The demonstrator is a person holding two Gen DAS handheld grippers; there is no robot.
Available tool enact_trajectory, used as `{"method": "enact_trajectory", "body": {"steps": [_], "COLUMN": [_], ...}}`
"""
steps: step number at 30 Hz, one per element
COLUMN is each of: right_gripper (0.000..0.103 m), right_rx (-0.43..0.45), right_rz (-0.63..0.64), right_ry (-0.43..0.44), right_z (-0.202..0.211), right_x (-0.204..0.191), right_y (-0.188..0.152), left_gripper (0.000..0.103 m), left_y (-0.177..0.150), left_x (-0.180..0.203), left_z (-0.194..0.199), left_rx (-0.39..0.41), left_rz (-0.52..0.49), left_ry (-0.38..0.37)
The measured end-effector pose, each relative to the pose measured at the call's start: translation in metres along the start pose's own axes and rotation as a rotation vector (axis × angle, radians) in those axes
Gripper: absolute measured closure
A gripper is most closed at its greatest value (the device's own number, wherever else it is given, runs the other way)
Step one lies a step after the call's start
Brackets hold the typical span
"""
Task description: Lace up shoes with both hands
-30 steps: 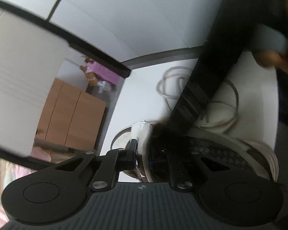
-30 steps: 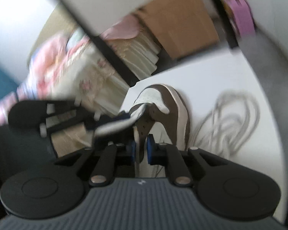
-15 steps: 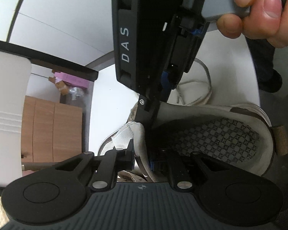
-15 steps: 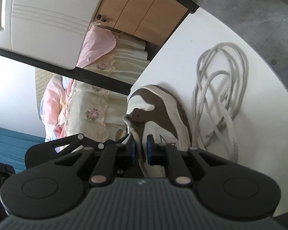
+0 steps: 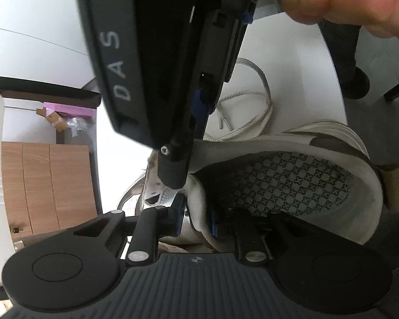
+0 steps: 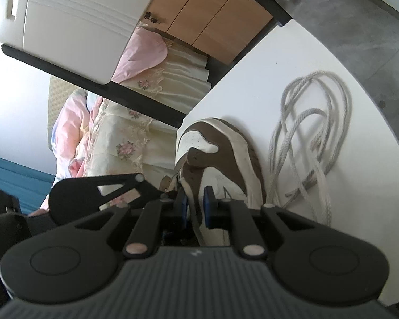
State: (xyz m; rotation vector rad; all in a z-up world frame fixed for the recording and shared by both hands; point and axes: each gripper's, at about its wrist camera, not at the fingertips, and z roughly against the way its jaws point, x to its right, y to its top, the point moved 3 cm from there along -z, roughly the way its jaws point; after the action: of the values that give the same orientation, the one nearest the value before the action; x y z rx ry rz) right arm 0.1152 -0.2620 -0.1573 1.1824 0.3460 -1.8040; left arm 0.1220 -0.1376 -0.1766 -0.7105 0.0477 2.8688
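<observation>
A brown and white shoe (image 5: 292, 183) (image 6: 226, 143) lies on the white table (image 6: 252, 66), its patterned insole facing the left wrist view. My left gripper (image 5: 196, 220) has the padded white edge of the shoe's upper between its blue pads. Its jaws are opening, and the pads still touch the edge. My right gripper (image 6: 196, 207) is shut on a thin brown and white eyelet flap of the same shoe. One of its black fingers (image 5: 173, 170) reaches down from above, just ahead of the left pads. A loose grey-white lace (image 6: 314, 133) (image 5: 255, 111) lies coiled beside the shoe.
A person's hand (image 5: 345, 0) holds the right gripper's handle. The shoe's toe lies near the table's far edge. Beyond it are pink floral bedding (image 6: 114, 138) and a wooden cabinet (image 6: 215, 13) (image 5: 48, 183). A foot (image 5: 355, 85) stands on the grey floor.
Both wrist views have rolled and steadied. The right gripper now looms larger over the shoe in the left wrist view. The left pads stand a little wider around the shoe's edge.
</observation>
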Motion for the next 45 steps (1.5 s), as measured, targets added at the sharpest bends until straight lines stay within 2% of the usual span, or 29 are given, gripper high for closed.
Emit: {"method": "enact_trajectory", "body": {"steps": [4,10,17,23,25,27,32,39,45], "right_gripper": [0.089,0.089,0.089,0.089,0.089,0.089,0.089,0.089,0.088], "right_rx": [-0.008,-0.008,-0.005,-0.011,-0.014,-0.015,-0.010,-0.023,-0.037], "right_rz": [-0.007,-0.007,0.003,0.003,0.005,0.006,0.005,0.006,0.023], "right_ry": [0.006,0.011,0.008,0.011,0.010,0.008,0.009,0.011,0.005], "right_z": [-0.001,0.000,0.000,-0.001,-0.001,-0.002,-0.001,-0.004,-0.005], "right_x": [0.001,0.001,0.000,-0.001,-0.001,-0.002,-0.005,-0.006,-0.006], "right_y": [0.001,0.000,0.000,-0.001,0.000,0.000,-0.001,0.002,0.004], "left_gripper": [0.081,0.068,0.068,0.068,0.068,0.068,0.068,0.068,0.068], "left_y": [0.003,0.004,-0.018,-0.031,-0.027,-0.023,-0.017,-0.012,-0.013], "left_x": [-0.005,-0.006,-0.026,-0.033,-0.039,-0.049,-0.059,-0.063,-0.071], "left_z": [-0.007,-0.005,0.037,0.065,0.063,0.039,0.016,-0.012,-0.024], "left_rx": [-0.017,-0.026,0.058,0.120,0.110,0.101,0.092,0.076,0.080], "left_rz": [0.014,0.034,0.213,0.340,0.359,0.351,0.326,0.320,0.364], "left_ry": [-0.038,-0.070,-0.139,-0.152,-0.134,-0.122,-0.138,-0.213,-0.270]}}
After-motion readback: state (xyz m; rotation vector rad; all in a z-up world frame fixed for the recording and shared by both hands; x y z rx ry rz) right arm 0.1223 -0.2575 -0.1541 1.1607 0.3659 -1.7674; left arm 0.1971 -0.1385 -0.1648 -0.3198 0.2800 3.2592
